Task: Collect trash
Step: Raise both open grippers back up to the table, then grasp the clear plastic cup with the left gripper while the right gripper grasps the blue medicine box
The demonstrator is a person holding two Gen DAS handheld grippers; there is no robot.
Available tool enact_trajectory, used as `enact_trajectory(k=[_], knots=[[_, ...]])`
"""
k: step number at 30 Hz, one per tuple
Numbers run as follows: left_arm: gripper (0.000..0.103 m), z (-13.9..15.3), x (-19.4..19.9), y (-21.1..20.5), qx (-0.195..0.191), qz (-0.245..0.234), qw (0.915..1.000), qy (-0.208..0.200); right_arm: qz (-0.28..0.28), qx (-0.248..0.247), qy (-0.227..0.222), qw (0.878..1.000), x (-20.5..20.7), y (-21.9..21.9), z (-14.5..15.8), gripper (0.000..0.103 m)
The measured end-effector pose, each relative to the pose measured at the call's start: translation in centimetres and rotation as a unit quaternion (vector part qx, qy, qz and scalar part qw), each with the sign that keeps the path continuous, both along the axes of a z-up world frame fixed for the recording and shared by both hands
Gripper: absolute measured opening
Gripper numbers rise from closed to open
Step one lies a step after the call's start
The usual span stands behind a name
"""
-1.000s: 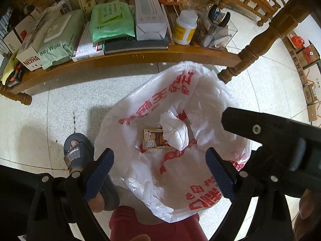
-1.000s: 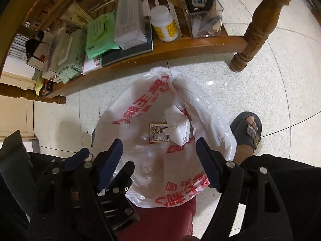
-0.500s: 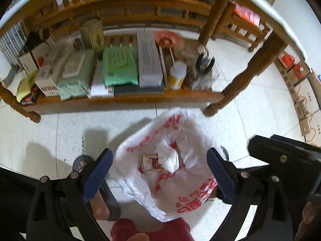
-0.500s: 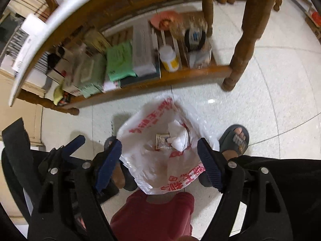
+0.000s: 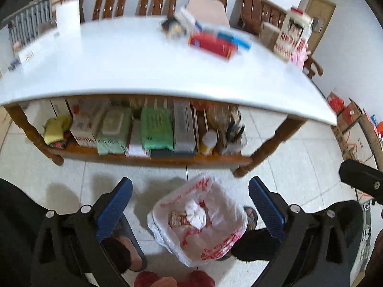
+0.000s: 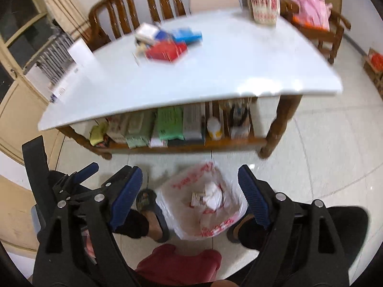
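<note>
Home, living or dining room. White-topped wooden surface with turned legs. Lower shelf packed with household stuff: wet-wipe packs, boxes, pill bottle, yellow cloth. Slatted wooden bench behind, cushion on seat. Wooden armchair piled with pink fabric. Pale tiled floor. Cardboard boxes stacked along wall. Cream cabinet at side. Plastic shopping bag on floor serving as bin. Sandalled foot beside it.

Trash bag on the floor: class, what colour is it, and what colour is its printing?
The bag is white with red printing, clearest in the left wrist view.
</note>
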State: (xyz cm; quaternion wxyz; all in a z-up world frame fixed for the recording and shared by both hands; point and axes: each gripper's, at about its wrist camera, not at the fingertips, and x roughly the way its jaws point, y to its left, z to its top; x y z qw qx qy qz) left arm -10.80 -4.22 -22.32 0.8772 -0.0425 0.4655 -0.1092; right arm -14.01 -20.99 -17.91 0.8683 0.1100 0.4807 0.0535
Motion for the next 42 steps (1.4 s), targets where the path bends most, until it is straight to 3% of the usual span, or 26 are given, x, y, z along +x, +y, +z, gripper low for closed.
enact_trajectory(k=[8, 17, 31, 42], knots=[[0.095, 7.0, 1.5, 0.1, 0.032, 0.017, 0.9966, -0.075, 0.030, -0.045, -0.089, 0.995, 1.4, 0.4, 8.2, 0.085], [0.095, 10.4, 5.1, 0.3, 0.046, 0.054, 0.9916, -0.108, 0.068, -0.083, -0.134, 0.985, 5.9, 0.4, 13.9, 0.087], [0.095, 10.4, 12.7, 0.2, 0.064, 0.098, 0.9872, -0.108, 0.110, -0.094, -0.119, 0.982, 16.3, 1.0, 15.5, 0.087], [0.095, 6.7, 18.6, -1.1, 0.072, 0.098, 0.9896, -0.076, 0.124, -0.107, -0.078, 0.983, 24.8, 1.2, 12.1, 0.087]])
